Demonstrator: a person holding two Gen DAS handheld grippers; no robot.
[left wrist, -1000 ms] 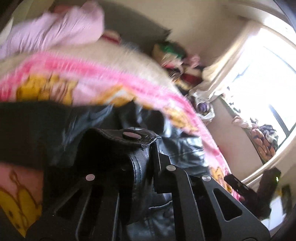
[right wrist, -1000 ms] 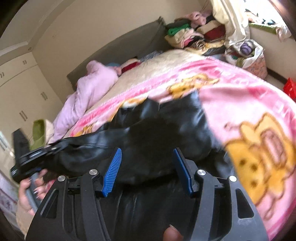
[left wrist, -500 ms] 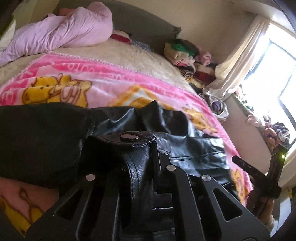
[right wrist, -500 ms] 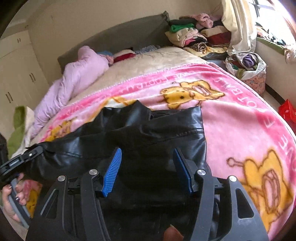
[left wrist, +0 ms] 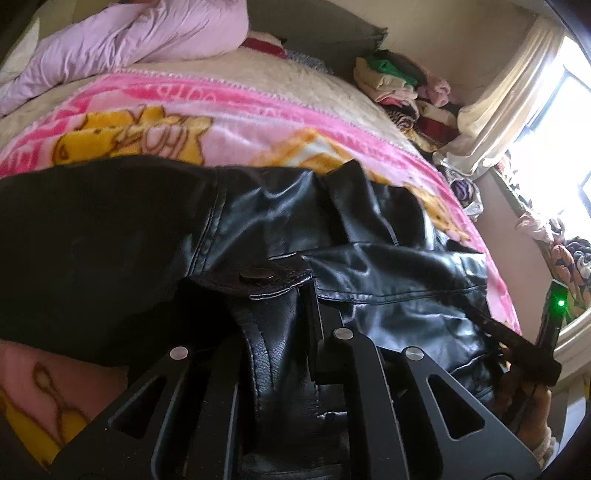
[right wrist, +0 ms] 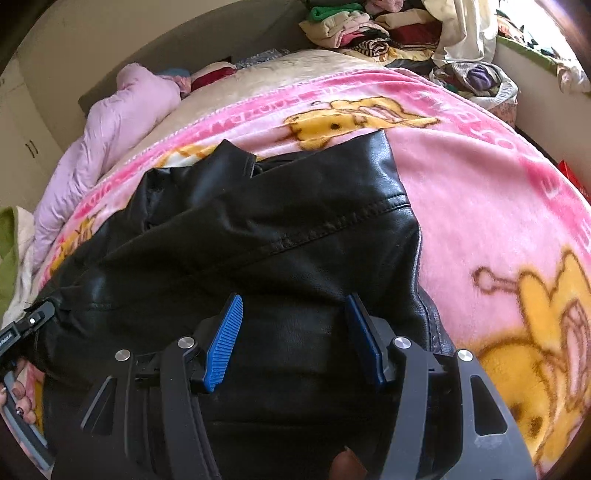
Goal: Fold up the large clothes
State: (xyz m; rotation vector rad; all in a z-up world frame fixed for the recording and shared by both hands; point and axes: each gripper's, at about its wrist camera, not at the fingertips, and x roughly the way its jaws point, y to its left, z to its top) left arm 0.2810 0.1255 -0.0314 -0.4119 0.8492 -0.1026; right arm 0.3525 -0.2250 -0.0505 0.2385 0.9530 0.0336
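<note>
The black leather jacket point(right wrist: 258, 229) lies spread on the bed's pink blanket point(right wrist: 480, 192). The left tool point(left wrist: 273, 317) pinches its snap-buttoned edge; the right tool point(right wrist: 295, 332) hovers above it, jaws apart.

Blanket: pink fleece blanket point(right wrist: 480, 192) with yellow cartoon bears, spread over the bed.
Bedding: lilac quilt point(left wrist: 140, 40) bunched at the far left.
Clothes pile: stacked folded clothes point(right wrist: 351, 26) beyond the bed.
Window side: cream curtain point(left wrist: 509, 99) beside a bright window point(left wrist: 561, 155).
</note>
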